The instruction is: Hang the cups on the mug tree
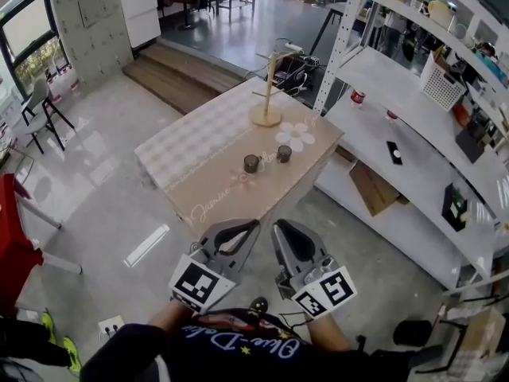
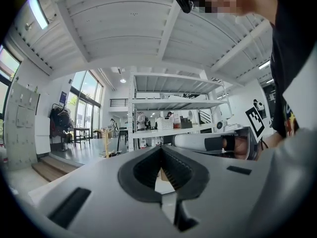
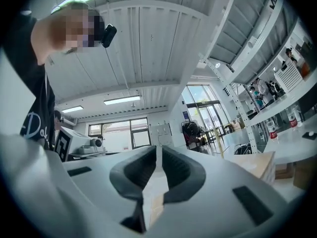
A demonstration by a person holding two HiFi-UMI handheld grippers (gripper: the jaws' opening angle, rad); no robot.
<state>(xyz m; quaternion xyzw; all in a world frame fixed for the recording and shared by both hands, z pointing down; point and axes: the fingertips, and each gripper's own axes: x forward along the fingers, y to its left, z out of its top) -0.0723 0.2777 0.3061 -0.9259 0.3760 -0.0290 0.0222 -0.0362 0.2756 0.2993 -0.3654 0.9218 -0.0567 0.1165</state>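
**A:** Where are the hands?

**B:** Low at 6 o'clock in the head view, side by side, short of the desk's near edge. The left hand-held gripper (image 1: 253,225) points toward 1 o'clock and the right hand-held gripper (image 1: 279,227) toward 11, so their tips lean toward each other, close but apart. Both aim roughly level, marker cubes at the rear.

**A:** Jaws?

**B:** Each pair is pressed together with nothing between them. On the right only a hairline slit shows.

**A:** And the cups?

**B:** At 12 o'clock from the tips, two dark cups stand upright on the desk (image 1: 208,191). The left cup (image 1: 251,163) and the right cup (image 1: 284,153) are near each other, not touching. Just past them at 1 o'clock lies a white flower-shaped mat (image 1: 295,136). Farther on at 12 stands the wooden mug tree (image 1: 267,94), well apart from both cups. White shelving (image 1: 374,138) runs along 3 o'clock.
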